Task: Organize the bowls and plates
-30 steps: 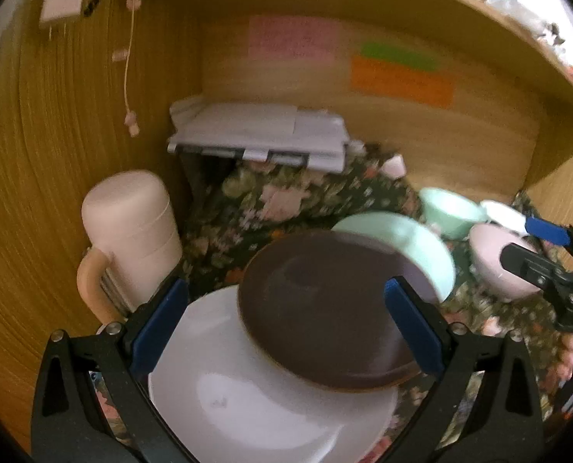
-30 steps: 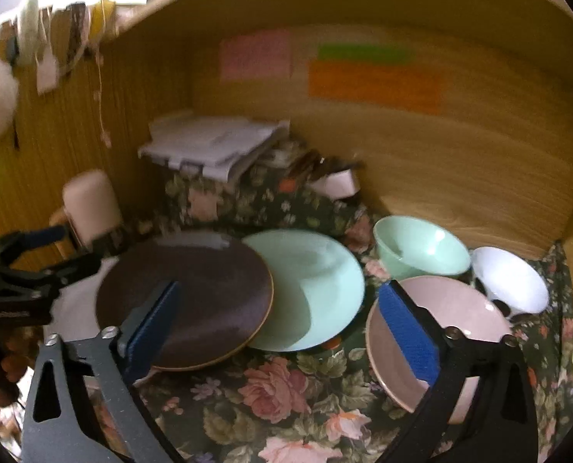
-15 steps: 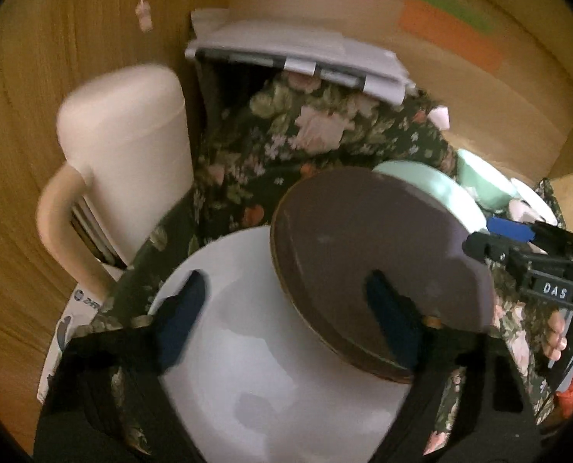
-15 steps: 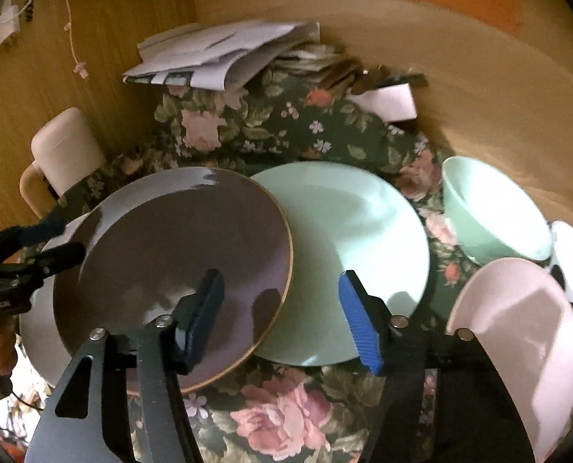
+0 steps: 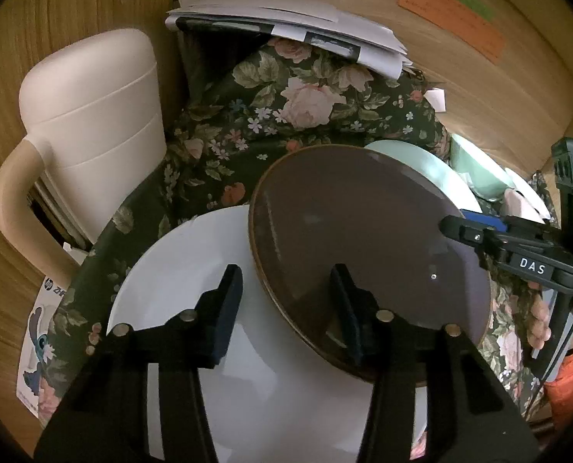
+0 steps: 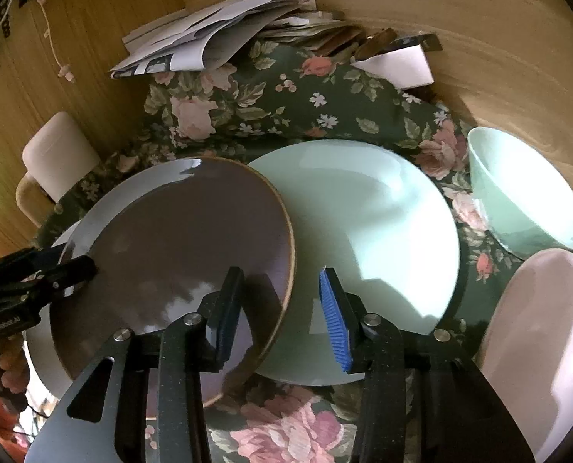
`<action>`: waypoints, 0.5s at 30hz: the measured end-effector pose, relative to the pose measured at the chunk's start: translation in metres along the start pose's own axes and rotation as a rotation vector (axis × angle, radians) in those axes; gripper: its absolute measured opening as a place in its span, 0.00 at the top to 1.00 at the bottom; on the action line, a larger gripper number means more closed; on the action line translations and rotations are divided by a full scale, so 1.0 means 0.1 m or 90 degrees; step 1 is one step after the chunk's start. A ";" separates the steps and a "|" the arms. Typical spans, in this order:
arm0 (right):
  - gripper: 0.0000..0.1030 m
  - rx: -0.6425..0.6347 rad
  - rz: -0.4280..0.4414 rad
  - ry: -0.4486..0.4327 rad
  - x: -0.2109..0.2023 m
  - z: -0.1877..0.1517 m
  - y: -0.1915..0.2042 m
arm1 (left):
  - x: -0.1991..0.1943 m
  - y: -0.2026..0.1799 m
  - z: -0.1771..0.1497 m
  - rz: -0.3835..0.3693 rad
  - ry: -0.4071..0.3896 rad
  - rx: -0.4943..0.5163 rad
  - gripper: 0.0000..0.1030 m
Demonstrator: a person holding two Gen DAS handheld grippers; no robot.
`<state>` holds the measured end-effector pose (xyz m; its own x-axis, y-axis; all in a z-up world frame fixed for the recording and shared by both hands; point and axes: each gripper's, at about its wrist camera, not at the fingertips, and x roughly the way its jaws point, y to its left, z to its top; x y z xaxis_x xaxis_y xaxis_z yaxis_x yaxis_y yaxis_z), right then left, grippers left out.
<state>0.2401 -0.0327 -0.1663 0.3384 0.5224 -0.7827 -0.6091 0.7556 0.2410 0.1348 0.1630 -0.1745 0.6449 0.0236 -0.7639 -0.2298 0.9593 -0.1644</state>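
The brown plate (image 6: pixel 178 254) lies tilted, its left edge on the white plate (image 5: pixel 194 301) and its right edge over the green plate (image 6: pixel 367 231). The left gripper (image 5: pixel 286 308) and the right gripper (image 6: pixel 282 308) each straddle a rim of the brown plate; both have just been closing, with gaps showing, not yet pinching. A green bowl (image 6: pixel 518 196) and a pink bowl (image 6: pixel 537 339) sit at the right.

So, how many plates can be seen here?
3: the brown plate in the middle, overlapping the white plate at left and the mint plate at right. More could lie hidden underneath.
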 end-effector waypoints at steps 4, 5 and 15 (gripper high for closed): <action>0.71 -0.003 0.018 0.003 0.05 0.00 0.04 | 0.01 -0.05 0.00 -0.010 0.000 0.016 0.59; 0.71 -0.005 0.017 0.002 0.05 0.00 0.05 | 0.01 -0.08 -0.01 -0.014 0.001 0.021 0.60; 0.72 -0.004 0.004 -0.014 0.04 -0.02 0.08 | -0.01 -0.11 0.02 0.000 -0.018 0.012 0.60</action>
<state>0.2349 -0.0248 -0.1687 0.3508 0.5356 -0.7682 -0.6151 0.7503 0.2423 0.1377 0.1533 -0.1704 0.6656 0.0306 -0.7457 -0.2159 0.9643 -0.1531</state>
